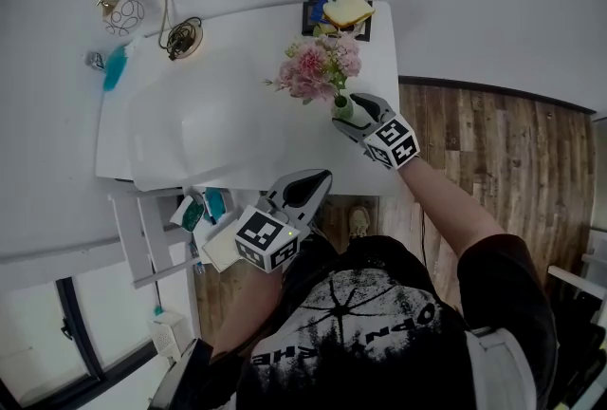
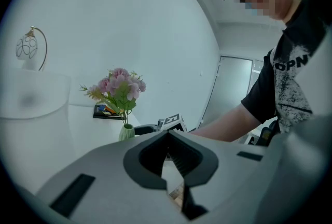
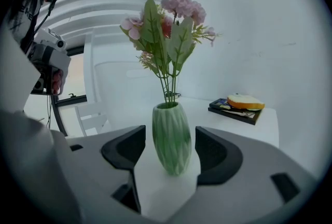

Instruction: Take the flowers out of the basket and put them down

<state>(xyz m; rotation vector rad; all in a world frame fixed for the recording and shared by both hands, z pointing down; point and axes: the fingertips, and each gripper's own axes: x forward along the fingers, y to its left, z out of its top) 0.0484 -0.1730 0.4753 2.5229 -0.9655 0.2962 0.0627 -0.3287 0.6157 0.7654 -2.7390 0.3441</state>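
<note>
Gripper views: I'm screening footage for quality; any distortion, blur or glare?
Left gripper view: fisheye bending, dark corners, a mosaic patch at upper right. Right gripper view: same fisheye, vase and flowers sharp, light even, no strong glare.

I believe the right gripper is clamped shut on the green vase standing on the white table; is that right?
Not quite: the right gripper view shows the right gripper open, its jaws apart on either side of the green vase. The vase does stand on the white table.
</note>
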